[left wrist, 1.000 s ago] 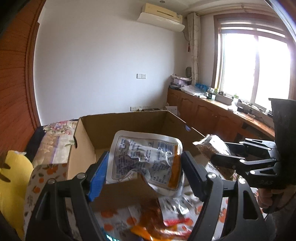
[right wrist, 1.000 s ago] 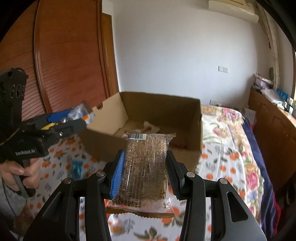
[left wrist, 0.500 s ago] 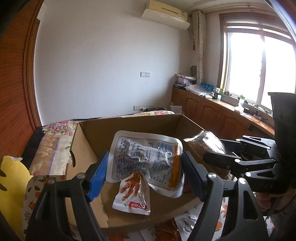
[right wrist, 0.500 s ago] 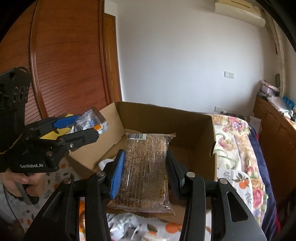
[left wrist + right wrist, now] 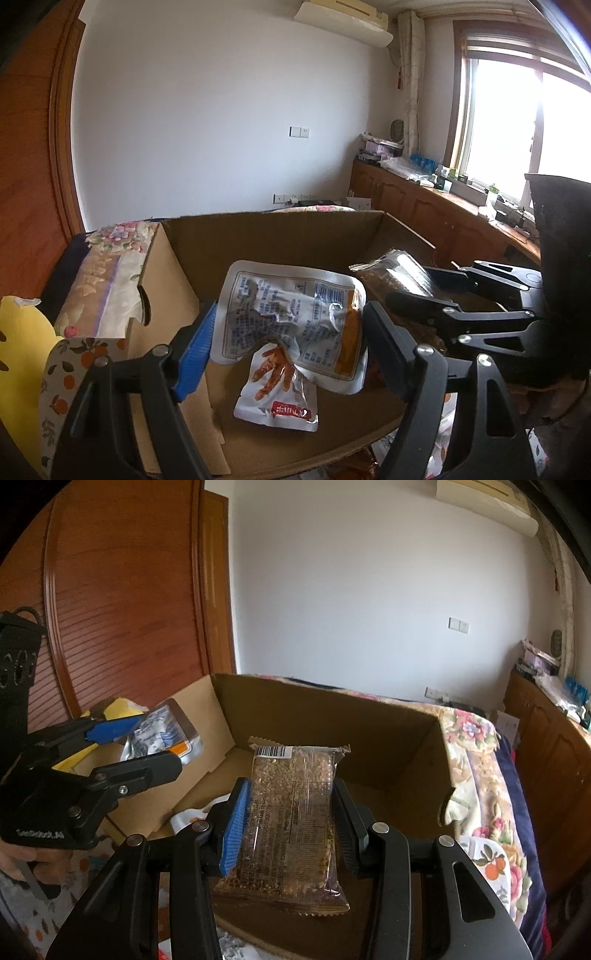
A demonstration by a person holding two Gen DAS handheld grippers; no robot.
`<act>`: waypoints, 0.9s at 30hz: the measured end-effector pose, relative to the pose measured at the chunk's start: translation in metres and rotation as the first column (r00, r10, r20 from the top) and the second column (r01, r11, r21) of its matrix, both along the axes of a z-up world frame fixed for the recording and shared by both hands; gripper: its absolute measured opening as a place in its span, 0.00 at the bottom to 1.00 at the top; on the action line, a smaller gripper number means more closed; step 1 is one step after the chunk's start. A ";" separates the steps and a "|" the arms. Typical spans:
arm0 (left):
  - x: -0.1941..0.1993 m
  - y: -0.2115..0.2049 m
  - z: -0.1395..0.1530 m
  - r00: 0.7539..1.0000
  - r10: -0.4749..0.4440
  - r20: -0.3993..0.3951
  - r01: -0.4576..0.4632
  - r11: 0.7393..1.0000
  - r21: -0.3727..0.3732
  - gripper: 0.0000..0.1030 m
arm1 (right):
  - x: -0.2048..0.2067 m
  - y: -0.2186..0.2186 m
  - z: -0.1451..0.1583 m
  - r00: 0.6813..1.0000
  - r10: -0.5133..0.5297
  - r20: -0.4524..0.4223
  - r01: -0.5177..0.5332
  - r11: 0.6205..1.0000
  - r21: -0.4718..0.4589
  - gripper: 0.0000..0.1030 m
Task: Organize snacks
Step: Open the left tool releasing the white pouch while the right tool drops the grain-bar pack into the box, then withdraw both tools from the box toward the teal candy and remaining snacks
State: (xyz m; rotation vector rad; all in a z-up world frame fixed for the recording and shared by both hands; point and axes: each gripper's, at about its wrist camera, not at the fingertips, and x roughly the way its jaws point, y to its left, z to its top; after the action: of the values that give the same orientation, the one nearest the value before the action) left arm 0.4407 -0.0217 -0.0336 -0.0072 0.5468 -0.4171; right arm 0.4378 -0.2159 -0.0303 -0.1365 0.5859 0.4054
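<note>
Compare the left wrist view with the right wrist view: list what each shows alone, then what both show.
Left wrist only: the bright window and a small red-printed pouch lying on the box floor.
Right wrist only: the barcode on the grain bar pack.
Both: the cardboard box, the left gripper holding a silver pouch, and the right gripper holding the grain bar pack above the box.

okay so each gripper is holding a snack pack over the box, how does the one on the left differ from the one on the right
The silver pouch in the left gripper is opaque, crinkled foil with printed text and an orange band; the brown grain bar in the right gripper sits in a clear wrapper that shows its contents. The silver pouch is wide and buckled; the brown grain bar is narrower, flat and rectangular. Both are clamped between jaws above the open cardboard box.
</note>
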 end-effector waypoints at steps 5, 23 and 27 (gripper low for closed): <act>0.002 -0.005 -0.006 1.000 -0.006 -0.020 0.006 1.000 0.009 0.78 | 0.005 0.002 -0.013 0.999 -0.010 -0.030 0.009 1.000 -0.021 0.43; 0.002 -0.010 -0.011 1.000 -0.002 -0.030 0.002 1.000 0.008 0.81 | 0.012 0.002 -0.015 0.999 -0.021 -0.049 0.020 0.999 -0.026 0.51; 0.000 -0.005 -0.007 1.000 0.006 -0.016 -0.007 1.000 -0.016 0.82 | 0.011 0.003 -0.016 0.999 -0.023 -0.048 0.021 0.999 -0.025 0.51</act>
State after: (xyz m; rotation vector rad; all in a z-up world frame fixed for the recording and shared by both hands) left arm 0.4404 -0.0265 -0.0408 -0.0273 0.5591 -0.4153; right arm 0.4490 -0.2129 -0.0467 -0.1439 0.6393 0.3810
